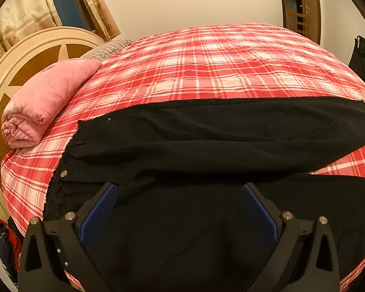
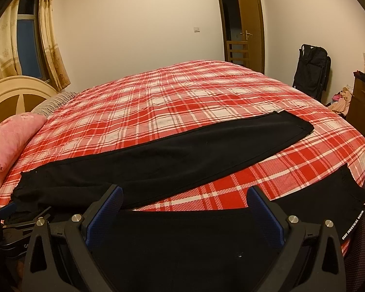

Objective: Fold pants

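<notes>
Pink quilt [image 1: 43, 104]: rolled up at the far left, by the headboard [image 1: 2, 77].
Pants [image 1: 206, 141]: black, spread flat across the near side of the plaid bed [image 1: 206, 68], waistband left, legs splayed rightward.
Left gripper [image 1: 177, 189]: fingers spread wide above the waist end, holding nothing.
Right gripper [image 2: 185, 194]: fingers parted over the near leg, empty.
Door [image 2: 249, 19]: open, far right.

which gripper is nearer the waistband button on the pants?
Left. The left gripper hovers open over the black pants just beside the waistband button. The right gripper is open further along the near leg, toward the hem label.
</notes>
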